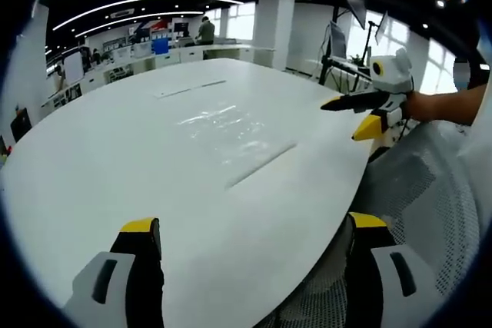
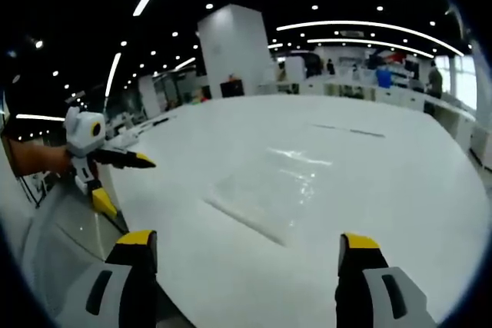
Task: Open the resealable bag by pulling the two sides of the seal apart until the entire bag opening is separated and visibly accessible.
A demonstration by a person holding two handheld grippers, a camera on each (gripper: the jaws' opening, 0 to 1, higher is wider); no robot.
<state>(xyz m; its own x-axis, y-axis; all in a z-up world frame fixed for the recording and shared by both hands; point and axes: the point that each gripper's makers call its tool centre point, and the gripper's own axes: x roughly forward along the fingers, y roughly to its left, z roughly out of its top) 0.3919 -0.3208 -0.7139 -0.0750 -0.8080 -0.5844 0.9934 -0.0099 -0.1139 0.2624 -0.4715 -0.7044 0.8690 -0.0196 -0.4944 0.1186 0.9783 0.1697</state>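
A clear resealable bag lies flat on the white table, its seal strip at the near end. My left gripper is open over the table's near edge, short of the bag, with nothing between its jaws. The right gripper comes in from the right, open, held beyond the table edge and apart from the bag. In the right gripper view the bag lies ahead on the table. My right gripper stands open and empty there, and the left gripper hovers open at the left.
A grey mesh chair back stands against the table's right edge. Desks, a white pillar and a person are far behind. A hand and forearm hold the right gripper.
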